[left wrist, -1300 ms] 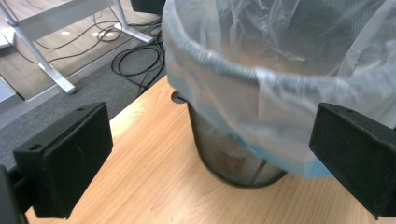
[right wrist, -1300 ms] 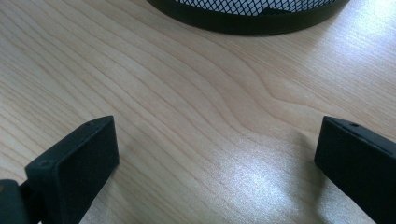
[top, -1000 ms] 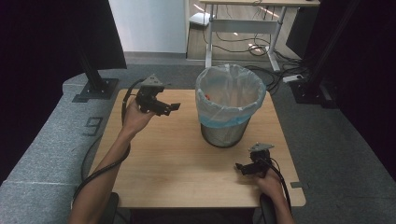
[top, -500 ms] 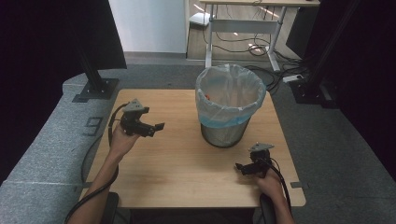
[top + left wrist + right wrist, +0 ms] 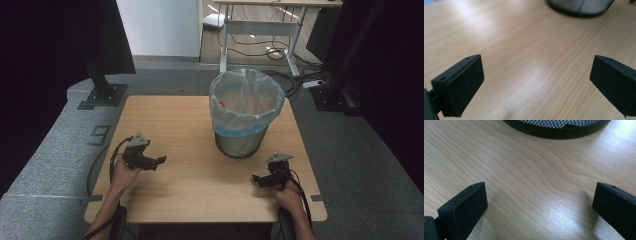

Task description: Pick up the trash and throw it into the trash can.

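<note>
High view: a wooden counter (image 5: 200, 145) carries a mesh wastebasket (image 5: 246, 112) lined with a pale plastic bag; the basket stands at the far right of centre. A small orange item lies inside it, too small to identify. A grey figure "9" (image 5: 100, 134) is marked on the grey floor mat just left of the counter. The left gripper (image 5: 161, 160) sits near the left edge, the right gripper (image 5: 255, 178) near the right edge; both point toward the counter's middle, well apart from each other.

Left gripper view: the fingers (image 5: 461, 87) stand wide apart and hold nothing. Bare wood lies between them; the basket's base (image 5: 580, 7) lies far ahead, to the right.

Right gripper view: the fingers (image 5: 465, 208) are spread wide, empty. The basket's black rim and mesh (image 5: 556, 126) lie ahead, clear of both fingers.
</note>
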Motion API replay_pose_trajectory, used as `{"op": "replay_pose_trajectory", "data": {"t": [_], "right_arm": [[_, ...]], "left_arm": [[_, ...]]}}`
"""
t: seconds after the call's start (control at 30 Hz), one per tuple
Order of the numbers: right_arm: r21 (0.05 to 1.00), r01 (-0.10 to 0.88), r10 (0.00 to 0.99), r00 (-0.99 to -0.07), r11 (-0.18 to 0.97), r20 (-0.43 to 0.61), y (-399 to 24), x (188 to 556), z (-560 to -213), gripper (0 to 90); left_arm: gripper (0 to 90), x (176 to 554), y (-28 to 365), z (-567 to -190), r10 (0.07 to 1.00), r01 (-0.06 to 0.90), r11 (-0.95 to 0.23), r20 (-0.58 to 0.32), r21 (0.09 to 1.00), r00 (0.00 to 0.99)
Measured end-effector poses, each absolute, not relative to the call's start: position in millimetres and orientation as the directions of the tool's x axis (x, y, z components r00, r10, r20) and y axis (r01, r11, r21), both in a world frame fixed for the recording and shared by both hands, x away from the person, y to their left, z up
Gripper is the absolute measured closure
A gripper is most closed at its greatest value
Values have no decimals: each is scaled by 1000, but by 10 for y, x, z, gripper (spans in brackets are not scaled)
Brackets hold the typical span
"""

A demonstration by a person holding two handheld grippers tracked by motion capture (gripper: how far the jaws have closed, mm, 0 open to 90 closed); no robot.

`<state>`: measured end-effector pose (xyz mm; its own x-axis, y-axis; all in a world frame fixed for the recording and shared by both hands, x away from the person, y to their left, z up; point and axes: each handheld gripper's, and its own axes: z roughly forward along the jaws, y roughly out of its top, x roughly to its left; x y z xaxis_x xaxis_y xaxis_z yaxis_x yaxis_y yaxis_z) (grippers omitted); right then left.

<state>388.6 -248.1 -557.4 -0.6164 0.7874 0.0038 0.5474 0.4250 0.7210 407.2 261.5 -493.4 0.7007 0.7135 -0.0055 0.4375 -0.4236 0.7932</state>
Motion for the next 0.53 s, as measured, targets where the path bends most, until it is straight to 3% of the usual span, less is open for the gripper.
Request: {"op": "replay_pose_trajectory", "data": {"t": [0.37, 0.53], "right_arm": [[721, 547, 787, -616, 425, 4, -2480, 3886, -5574, 0], [721, 547, 788, -616, 425, 4, -2481, 3886, -5574, 0]], "left_arm": [[0, 3970, 2589, -5425, 702, 510, -565, 53, 649, 710], [0, 3990, 2601, -5465, 700, 534, -548, 3, 643, 715]]}}
